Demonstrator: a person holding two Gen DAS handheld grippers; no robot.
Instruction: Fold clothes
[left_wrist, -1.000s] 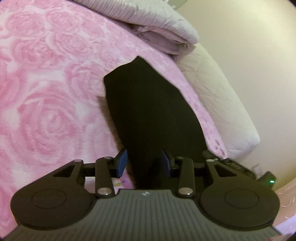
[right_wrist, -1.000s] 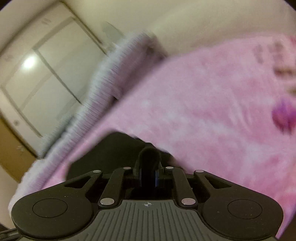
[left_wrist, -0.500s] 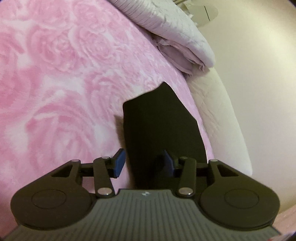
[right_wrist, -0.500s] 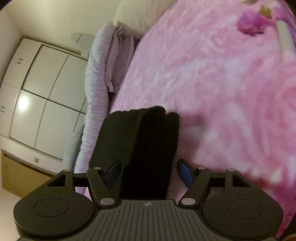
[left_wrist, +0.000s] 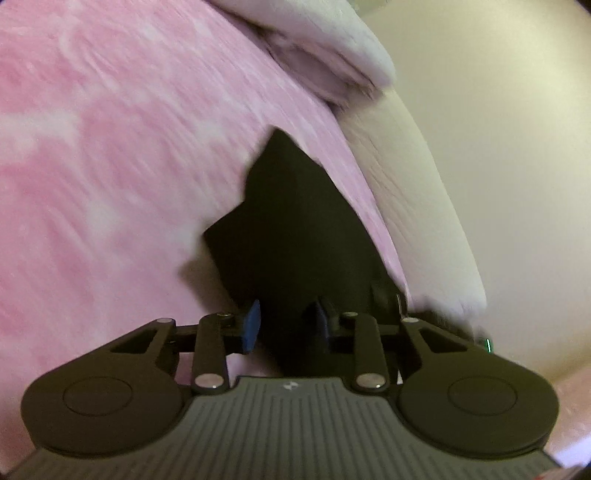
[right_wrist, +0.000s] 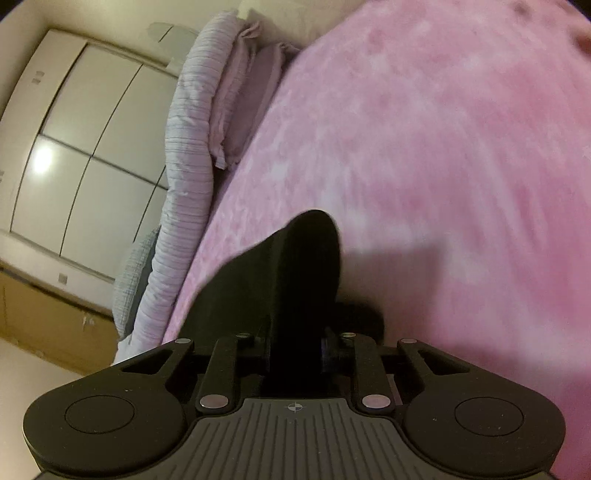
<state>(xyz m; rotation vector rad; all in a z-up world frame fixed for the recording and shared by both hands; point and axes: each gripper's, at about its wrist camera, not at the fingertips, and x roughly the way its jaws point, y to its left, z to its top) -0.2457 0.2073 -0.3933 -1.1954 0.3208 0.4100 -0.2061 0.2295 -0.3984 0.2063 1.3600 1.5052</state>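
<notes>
1. The left claw (left_wrist: 286, 325) has just been closing its jaws, and the black garment (left_wrist: 295, 229) runs between the blue pads; whether they press on it I cannot tell, as the fabric hides the right one.
2. The right claw (right_wrist: 295, 354) has also just been closing, and it is clenched on a raised fold of the black garment (right_wrist: 303, 273).
3. Ahead of both claws the garment lies on the pink rose-patterned bedspread (left_wrist: 110, 155).
4. Farther off, a folded lilac quilt (right_wrist: 192, 147) lies at the bed's edge.
5. Left of the right claw, beyond the quilt, stand white wardrobe doors (right_wrist: 81, 147).
6. No writing or brand can be read.
</notes>
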